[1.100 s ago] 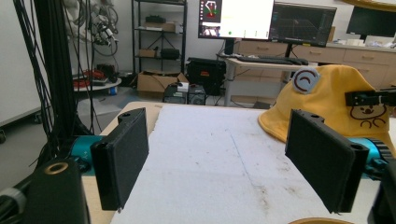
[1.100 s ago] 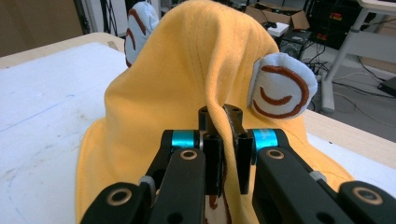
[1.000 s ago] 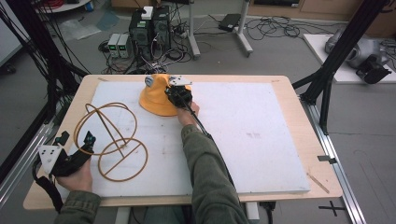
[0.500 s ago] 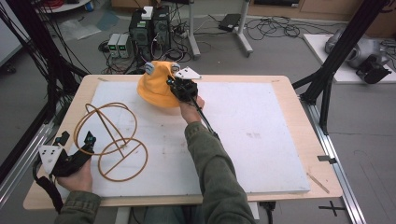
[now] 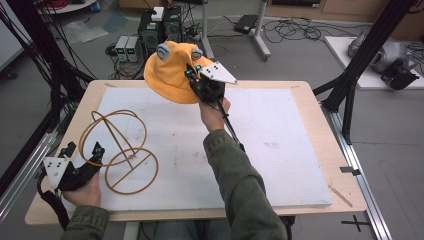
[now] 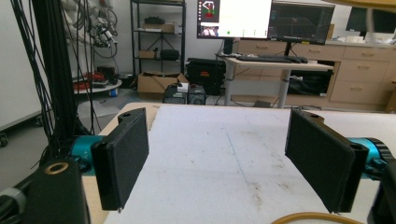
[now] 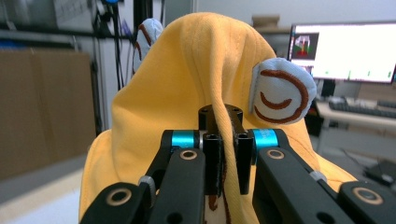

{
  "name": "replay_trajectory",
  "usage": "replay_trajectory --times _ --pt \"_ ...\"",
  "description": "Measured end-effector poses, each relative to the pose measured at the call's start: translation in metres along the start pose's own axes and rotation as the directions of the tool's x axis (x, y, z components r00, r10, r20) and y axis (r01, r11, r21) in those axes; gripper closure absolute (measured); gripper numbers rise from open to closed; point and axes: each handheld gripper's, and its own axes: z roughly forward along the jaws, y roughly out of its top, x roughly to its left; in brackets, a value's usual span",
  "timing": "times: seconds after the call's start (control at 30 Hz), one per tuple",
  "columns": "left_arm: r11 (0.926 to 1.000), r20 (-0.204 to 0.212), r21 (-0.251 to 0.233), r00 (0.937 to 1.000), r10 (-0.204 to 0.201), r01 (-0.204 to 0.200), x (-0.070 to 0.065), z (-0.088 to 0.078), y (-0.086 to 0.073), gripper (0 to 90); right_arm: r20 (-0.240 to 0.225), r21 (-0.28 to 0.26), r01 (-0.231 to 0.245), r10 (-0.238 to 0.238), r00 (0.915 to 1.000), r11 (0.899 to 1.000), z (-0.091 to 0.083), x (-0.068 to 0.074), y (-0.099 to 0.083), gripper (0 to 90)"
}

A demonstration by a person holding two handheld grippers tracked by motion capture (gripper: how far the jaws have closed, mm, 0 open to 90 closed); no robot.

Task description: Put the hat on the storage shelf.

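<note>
An orange fabric hat with two pale blue ears hangs in the air above the far edge of the table. My right gripper is shut on a fold of it; in the right gripper view the jaws pinch the orange cloth between them, and an ear with a brown ring sits beside them. A tan wire stand made of hoops rests on the white mat at the left. My left gripper stands open at the stand's near left side, and a bit of tan hoop shows below its jaws.
A white mat covers most of the wooden table. Black frame posts rise at both sides. Beyond the table's far edge there are cables and electronic boxes on the floor. Monitors and desks fill the room behind.
My right gripper has lifted the orange hat off the mat and raised it toward the far edge. The left gripper and the wire stand have stayed in place.
</note>
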Motion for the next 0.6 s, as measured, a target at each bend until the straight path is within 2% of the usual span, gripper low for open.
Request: replay_trajectory --times 0.03,0.07,0.1,0.2,0.33,0.37,0.4,0.5,0.53,0.57,0.6 --pt "1.0000 -0.001 0.002 1.0000 0.002 -0.002 -0.001 0.000 0.000 21.9 0.000 0.000 0.000 0.000 1.0000 1.000 0.000 0.000 0.000 87.5" --pt "1.0000 0.003 0.003 1.0000 0.003 -0.003 -0.002 0.000 0.000 21.9 -0.003 -0.043 -0.011 0.011 0.9999 0.999 -0.007 0.001 0.008 87.4" --pt "1.0000 0.006 0.002 1.0000 0.002 -0.002 -0.002 0.000 0.000 21.9 -0.003 -0.043 -0.011 0.011 0.9999 0.999 -0.007 0.001 0.008 87.4" --pt "1.0000 0.005 -0.002 1.0000 -0.001 0.001 -0.002 -0.001 0.000 21.9 -0.016 -0.086 -0.024 0.023 0.9996 0.996 -0.018 0.002 0.024 87.4" --pt "1.0000 0.000 -0.004 1.0000 -0.006 0.006 0.001 -0.002 0.000 21.9 -0.029 -0.097 -0.045 0.042 0.9987 0.994 -0.024 0.005 0.036 87.4" --pt "0.9999 -0.002 -0.003 0.9999 -0.011 0.011 0.003 -0.002 0.000 21.9 -0.051 -0.115 -0.057 0.051 0.9974 0.992 -0.027 0.008 0.044 87.4" --pt "0.9998 -0.005 -0.004 0.9998 -0.017 0.017 0.004 -0.002 -0.001 21.9 -0.051 -0.115 -0.057 0.051 0.9974 0.992 -0.027 0.008 0.044 87.4" --pt "0.9997 -0.014 -0.004 0.9996 -0.024 0.024 0.007 -0.002 -0.001 21.9 -0.098 -0.130 -0.065 0.052 0.9938 0.989 -0.030 0.015 0.056 87.4" --pt "0.9997 -0.016 -0.006 0.9996 -0.025 0.025 0.008 -0.002 -0.001 21.9 -0.134 -0.141 -0.071 0.052 0.9896 0.987 -0.031 0.022 0.063 87.2" --pt "0.9997 -0.016 -0.005 0.9996 -0.025 0.025 0.008 -0.003 -0.001 21.9 -0.134 -0.141 -0.071 0.052 0.9896 0.987 -0.031 0.022 0.063 87.2" --pt "0.9997 -0.016 -0.004 0.9995 -0.026 0.026 0.008 -0.003 -0.001 21.9 -0.165 -0.151 -0.075 0.049 0.9851 0.986 -0.032 0.031 0.070 87.2"
